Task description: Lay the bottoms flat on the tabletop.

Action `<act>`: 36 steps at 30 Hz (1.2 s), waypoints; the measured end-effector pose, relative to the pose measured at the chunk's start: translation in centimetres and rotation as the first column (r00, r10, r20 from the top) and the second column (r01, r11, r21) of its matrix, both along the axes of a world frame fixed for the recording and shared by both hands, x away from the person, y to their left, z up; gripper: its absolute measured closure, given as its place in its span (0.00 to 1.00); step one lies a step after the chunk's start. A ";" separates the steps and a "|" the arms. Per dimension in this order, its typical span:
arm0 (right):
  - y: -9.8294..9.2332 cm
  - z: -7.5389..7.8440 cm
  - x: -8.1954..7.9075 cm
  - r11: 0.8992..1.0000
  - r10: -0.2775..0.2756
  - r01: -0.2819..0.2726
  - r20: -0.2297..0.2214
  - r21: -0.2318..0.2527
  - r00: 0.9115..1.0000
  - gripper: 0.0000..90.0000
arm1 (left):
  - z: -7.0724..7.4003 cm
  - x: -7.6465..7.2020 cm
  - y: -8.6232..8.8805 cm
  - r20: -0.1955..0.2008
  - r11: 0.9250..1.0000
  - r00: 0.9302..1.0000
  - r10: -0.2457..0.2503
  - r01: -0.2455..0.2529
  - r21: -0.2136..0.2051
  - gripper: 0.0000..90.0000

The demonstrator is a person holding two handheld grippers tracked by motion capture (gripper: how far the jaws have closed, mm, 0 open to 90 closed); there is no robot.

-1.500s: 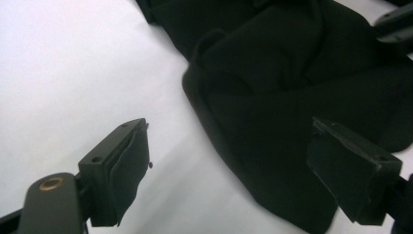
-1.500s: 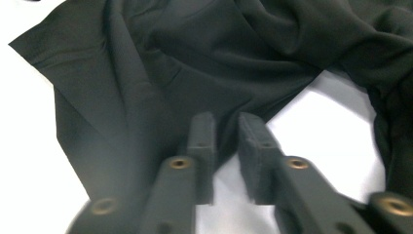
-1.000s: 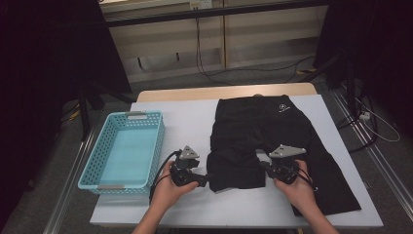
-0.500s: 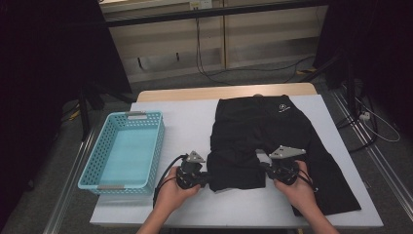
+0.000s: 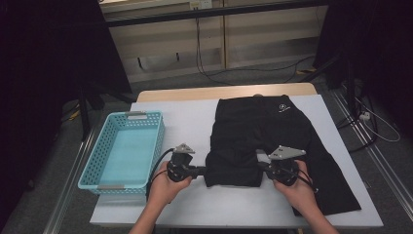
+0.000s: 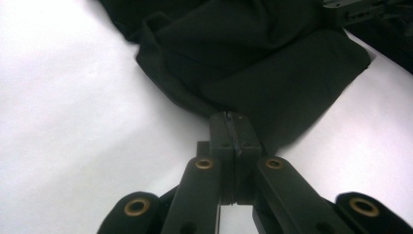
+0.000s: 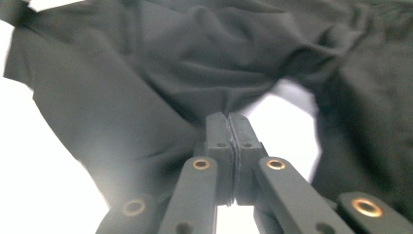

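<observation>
Between the two grippers lie black shorts [image 5: 265, 141]; left gripper [image 5: 200, 171] has just been closing, now pinching the hem; right gripper [image 5: 261, 166] clamps its fabric.

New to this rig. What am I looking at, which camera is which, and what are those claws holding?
No robot: a person holds a hand-held claw in each hand. The high view looks down on the table from above the person. The other two cameras ride on the claws and look along their black jaws. On the table lie black shorts and a blue basket, nothing in it. The left claw has just been closing and now pinches the shorts' near left edge; the right claw is shut on the fabric farther right.
</observation>
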State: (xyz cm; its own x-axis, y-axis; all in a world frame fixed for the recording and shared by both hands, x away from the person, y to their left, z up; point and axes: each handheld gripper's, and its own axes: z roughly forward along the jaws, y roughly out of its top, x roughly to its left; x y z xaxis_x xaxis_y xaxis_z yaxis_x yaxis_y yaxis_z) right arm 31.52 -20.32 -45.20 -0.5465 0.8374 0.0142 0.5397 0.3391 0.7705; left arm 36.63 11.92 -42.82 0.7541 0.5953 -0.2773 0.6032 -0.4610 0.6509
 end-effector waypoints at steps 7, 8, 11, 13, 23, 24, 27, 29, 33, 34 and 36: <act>0.0 0.1 -0.6 1.000 -0.001 0.002 0.018 -0.024 1.000 0.81 | -0.5 0.4 -0.1 0.015 1.000 1.000 0.009 -0.009 0.005 1.00; 0.1 0.3 -0.8 1.000 0.006 -0.006 0.025 -0.016 1.000 0.78 | -0.5 0.5 -0.1 0.014 1.000 1.000 0.011 -0.011 0.006 1.00; 0.8 0.6 -1.5 0.998 0.068 -0.068 0.030 0.014 0.997 0.75 | -0.8 0.7 -0.1 0.014 1.000 1.000 0.017 -0.017 0.022 1.00; 1.5 0.3 -2.1 0.991 0.127 -0.128 0.014 0.033 0.992 0.73 | -0.8 0.7 0.1 0.010 1.000 1.000 0.024 -0.024 0.019 1.00; 3.2 -0.8 -2.9 0.969 0.245 -0.246 -0.053 -0.016 0.968 0.63 | -0.9 1.3 0.7 0.011 0.998 0.998 0.064 -0.064 -0.002 1.00; 3.3 -0.9 -3.0 0.966 0.253 -0.255 -0.043 -0.038 0.966 0.66 | -0.8 1.3 0.7 0.009 0.998 0.998 0.061 -0.061 -0.005 1.00; 2.8 -0.6 -2.8 0.963 0.262 -0.264 -0.045 -0.050 0.964 0.98 | -0.5 1.4 0.8 0.017 0.998 0.998 0.068 -0.068 -0.018 1.00; 2.3 -0.5 -2.6 0.968 0.244 -0.246 -0.050 -0.043 0.969 1.00 | -0.2 1.4 0.8 0.015 0.997 0.998 0.068 -0.067 -0.030 1.00; 1.4 -0.1 -2.7 0.975 0.220 -0.221 -0.037 -0.017 0.975 0.96 | -0.3 1.4 0.8 0.030 0.997 0.997 0.071 -0.070 -0.021 0.95; 1.2 -0.1 -2.7 0.976 0.215 -0.215 -0.036 -0.014 0.976 0.91 | -0.4 1.4 0.8 0.018 0.998 0.998 0.065 -0.065 -0.023 0.92; 1.1 0.0 -2.8 0.978 0.211 -0.211 -0.033 0.001 0.977 0.81 | -0.5 1.0 0.8 0.040 0.998 0.997 0.069 -0.068 -0.014 0.75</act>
State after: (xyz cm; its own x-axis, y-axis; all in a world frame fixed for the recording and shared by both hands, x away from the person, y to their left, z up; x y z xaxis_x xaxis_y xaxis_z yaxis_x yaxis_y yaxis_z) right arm 28.72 -19.23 -45.20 -0.7100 0.7034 0.0329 0.4807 0.4499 0.7526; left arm 37.67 12.75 -43.27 0.7226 0.6425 -0.2550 0.6059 -0.4112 0.6810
